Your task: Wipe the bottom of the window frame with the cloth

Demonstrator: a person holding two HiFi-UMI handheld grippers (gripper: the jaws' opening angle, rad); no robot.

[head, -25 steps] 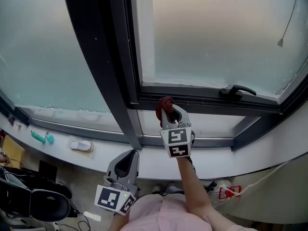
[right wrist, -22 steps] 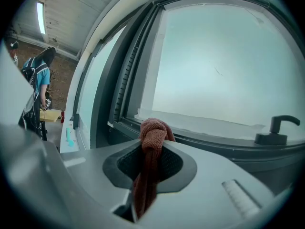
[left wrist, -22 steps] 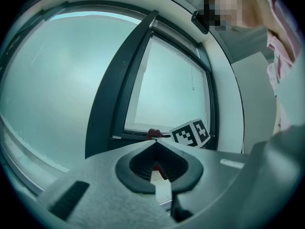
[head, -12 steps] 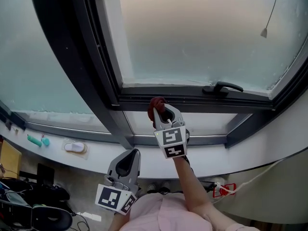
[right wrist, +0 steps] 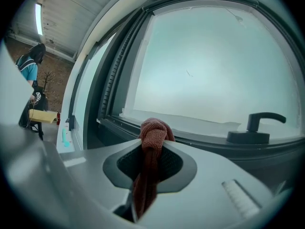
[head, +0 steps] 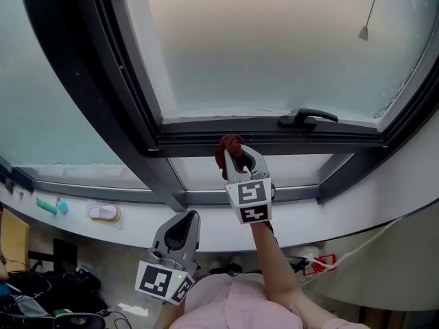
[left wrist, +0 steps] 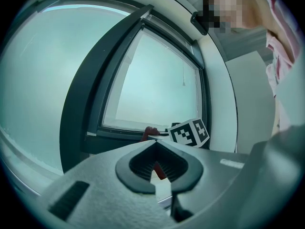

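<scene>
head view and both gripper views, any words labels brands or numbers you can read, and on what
No words, labels or numbers can be read in any view.
The cube on the right gripper: black-and-white square markers only, no letters or digits.
The cube on the left gripper: the same.

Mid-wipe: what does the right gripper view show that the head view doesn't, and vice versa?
Right gripper view only: a bystander in a blue jacket and a ceiling light at far left. Head view only: the left hand-held gripper, held low, and the person's forearm. Both: the reddish-brown cloth clamped in the right hand-held gripper by the bottom frame rail, and the window handle.
</scene>
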